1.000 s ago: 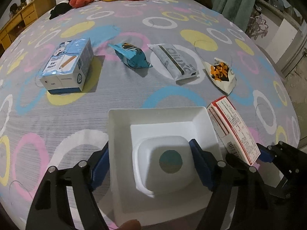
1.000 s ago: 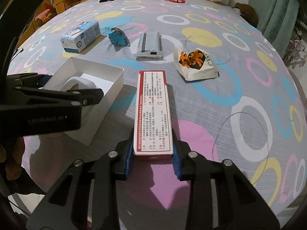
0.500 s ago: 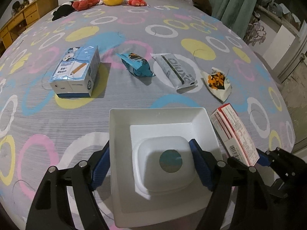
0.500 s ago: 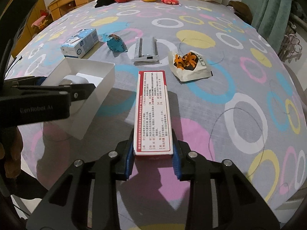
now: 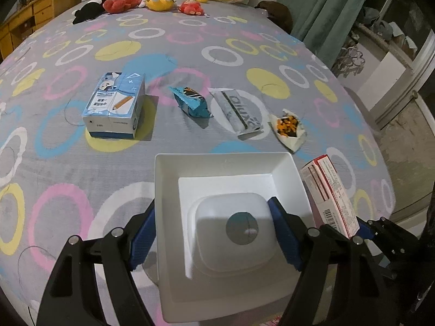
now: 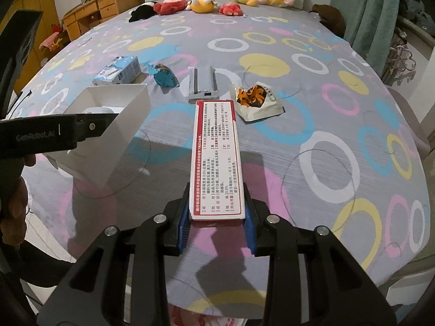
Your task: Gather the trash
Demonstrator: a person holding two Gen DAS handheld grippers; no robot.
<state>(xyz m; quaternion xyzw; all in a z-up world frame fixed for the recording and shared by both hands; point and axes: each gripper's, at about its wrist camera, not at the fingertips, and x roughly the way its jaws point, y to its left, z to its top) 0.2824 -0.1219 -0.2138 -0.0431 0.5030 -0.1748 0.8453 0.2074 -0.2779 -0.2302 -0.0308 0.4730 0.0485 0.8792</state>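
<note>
My left gripper (image 5: 214,231) is shut on a white square bin (image 5: 168,190), blue pads at its two sides, holding it above the bed. A white domed insert with a grey disc lies inside the bin. In the right wrist view the bin (image 6: 122,114) hangs at the left, one left finger (image 6: 92,126) along its wall. My right gripper (image 6: 216,222) is shut on the near end of a long red-and-white carton (image 6: 216,157). The carton (image 5: 330,198) sticks out over the bed, just right of the bin.
On the ringed bedspread (image 5: 68,163) lie a blue tissue box (image 5: 114,106), a blue snack bag (image 5: 191,104), a grey packet (image 5: 240,111) and a white wrapper with orange snacks (image 5: 288,127). Plush toys (image 5: 157,0) line the headboard. A hand (image 6: 13,203) grips the left handle.
Both grippers have risen, carrying the bin and the carton; the bed and its litter look farther away and more of the headboard shows. Both grips are unchanged.
</note>
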